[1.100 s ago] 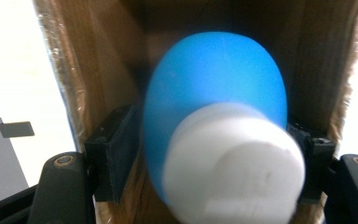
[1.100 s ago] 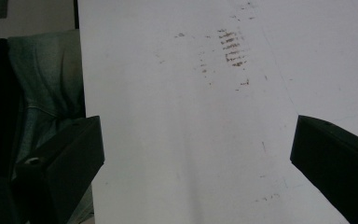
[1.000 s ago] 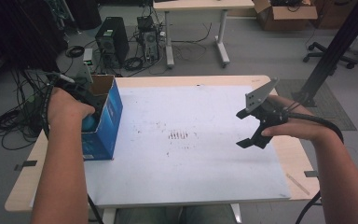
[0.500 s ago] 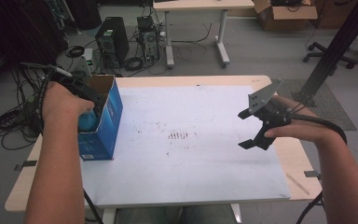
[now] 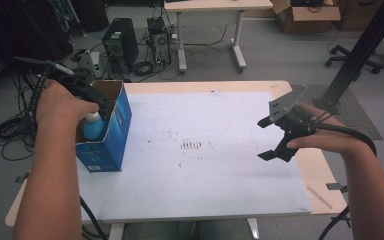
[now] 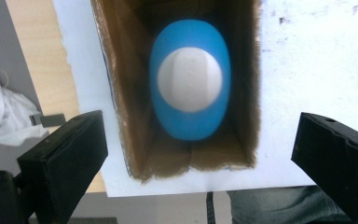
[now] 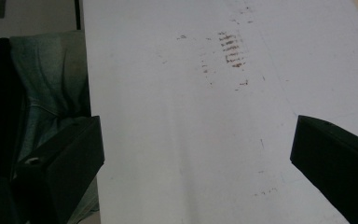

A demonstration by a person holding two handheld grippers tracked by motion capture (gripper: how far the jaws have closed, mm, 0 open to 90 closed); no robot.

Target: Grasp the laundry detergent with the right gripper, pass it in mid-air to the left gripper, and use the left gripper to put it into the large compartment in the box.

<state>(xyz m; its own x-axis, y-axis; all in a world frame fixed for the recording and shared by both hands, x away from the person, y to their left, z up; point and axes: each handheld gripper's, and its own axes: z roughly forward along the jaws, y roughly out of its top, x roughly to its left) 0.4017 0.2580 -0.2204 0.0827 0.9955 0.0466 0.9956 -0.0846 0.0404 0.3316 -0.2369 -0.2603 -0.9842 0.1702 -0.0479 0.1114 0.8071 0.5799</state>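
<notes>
Blue bottle [image 6: 189, 84] is standing inside the cardboard box [image 6: 121, 93], directly below your left gripper [image 6: 200, 154], whose jaws have just been opening and are holding nothing. You are finishing the release; next, you are lifting clear, while your right gripper [image 5: 270, 137] is hovering open and empty over the white sheet [image 5: 205, 175].

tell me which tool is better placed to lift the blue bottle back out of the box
Left. The left tool hangs open right above the blue bottle standing in the box. The right tool is open over bare table, far across.
</notes>
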